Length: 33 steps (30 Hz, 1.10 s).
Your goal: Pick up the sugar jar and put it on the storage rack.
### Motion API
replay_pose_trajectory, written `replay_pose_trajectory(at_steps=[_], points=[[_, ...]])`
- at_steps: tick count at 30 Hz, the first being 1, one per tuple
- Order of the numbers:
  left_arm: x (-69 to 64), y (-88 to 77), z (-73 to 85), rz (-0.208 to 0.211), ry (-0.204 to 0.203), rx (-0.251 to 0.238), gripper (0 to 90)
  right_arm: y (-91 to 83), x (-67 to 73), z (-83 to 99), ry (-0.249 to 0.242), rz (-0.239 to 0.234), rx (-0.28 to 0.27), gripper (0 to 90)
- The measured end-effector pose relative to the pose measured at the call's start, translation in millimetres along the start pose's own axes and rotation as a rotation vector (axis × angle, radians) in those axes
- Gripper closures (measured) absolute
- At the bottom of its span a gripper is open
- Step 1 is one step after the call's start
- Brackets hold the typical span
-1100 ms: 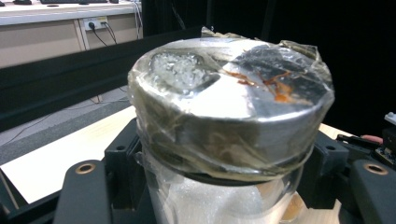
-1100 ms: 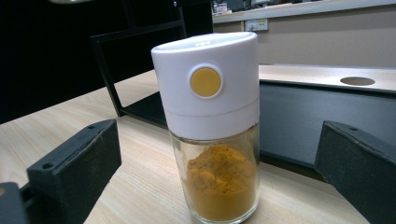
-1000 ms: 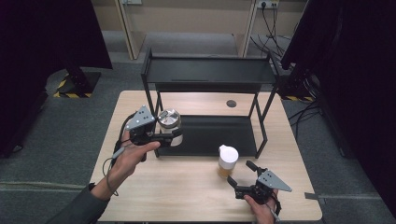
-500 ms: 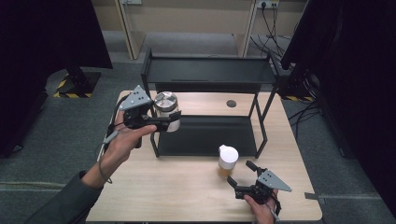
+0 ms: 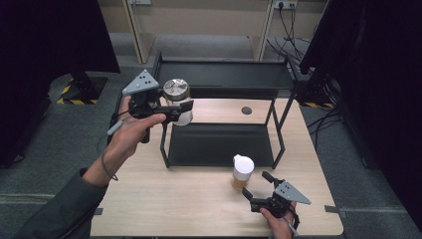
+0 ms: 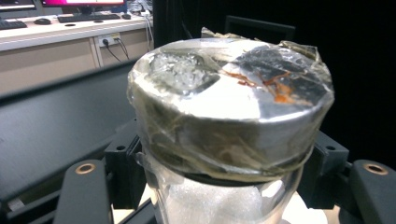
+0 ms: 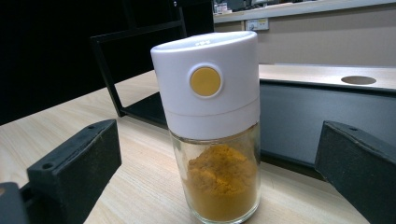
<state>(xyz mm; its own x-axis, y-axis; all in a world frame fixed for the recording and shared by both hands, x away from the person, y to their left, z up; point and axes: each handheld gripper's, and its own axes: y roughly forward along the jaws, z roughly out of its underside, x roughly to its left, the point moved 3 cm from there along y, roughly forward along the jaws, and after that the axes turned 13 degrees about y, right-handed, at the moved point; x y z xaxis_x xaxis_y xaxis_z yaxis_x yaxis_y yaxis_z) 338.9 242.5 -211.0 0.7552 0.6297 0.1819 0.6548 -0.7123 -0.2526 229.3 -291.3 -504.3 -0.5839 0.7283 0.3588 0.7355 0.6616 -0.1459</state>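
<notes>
Glass jar [image 5: 177, 99] with a taped metal lid is pinched below the lid in the left gripper [image 5: 171, 110], carried upright beside the black rack [image 5: 224, 79], probably bound for its top shelf. Right gripper [image 5: 255, 191] rests spread on the table [image 5: 164, 199], spice shaker [image 5: 243, 172] standing just beyond its tips.

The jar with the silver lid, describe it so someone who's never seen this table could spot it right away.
Find the black two-tier rack at the back of the wooden table. At its left end, held up beside the top shelf, the left gripper is shut on the glass jar. Its silver lid is wrapped in crinkled clear film; the spice jar on the table has a white cap.
</notes>
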Motion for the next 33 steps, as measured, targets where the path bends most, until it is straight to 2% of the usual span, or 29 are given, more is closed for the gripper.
replay_pose_trajectory(at_steps=[9,18,21,24,33], points=[[9.0,1.7,-22.9,-0.03,-0.012,-0.015,30.7,0.0,-0.3,0.1,0.0,-0.001,0.0,0.7],[14.4,13.6,-45.5,-0.1,-0.006,-0.004,30.7,-0.2,-0.5,-0.1,0.002,-0.002,0.001,0.7],[16.0,19.4,-49.5,-0.113,-0.002,0.002,30.7,-0.3,-0.4,-0.3,0.001,-0.003,0.001,0.7],[19.6,25.9,-51.5,-0.123,-0.02,-0.004,30.7,-0.7,-0.5,-0.4,0.002,-0.002,0.0,0.7],[24.2,48.6,-55.3,-0.191,-0.026,0.015,30.7,-0.7,-0.8,-0.5,0.003,-0.005,0.0,0.7]])
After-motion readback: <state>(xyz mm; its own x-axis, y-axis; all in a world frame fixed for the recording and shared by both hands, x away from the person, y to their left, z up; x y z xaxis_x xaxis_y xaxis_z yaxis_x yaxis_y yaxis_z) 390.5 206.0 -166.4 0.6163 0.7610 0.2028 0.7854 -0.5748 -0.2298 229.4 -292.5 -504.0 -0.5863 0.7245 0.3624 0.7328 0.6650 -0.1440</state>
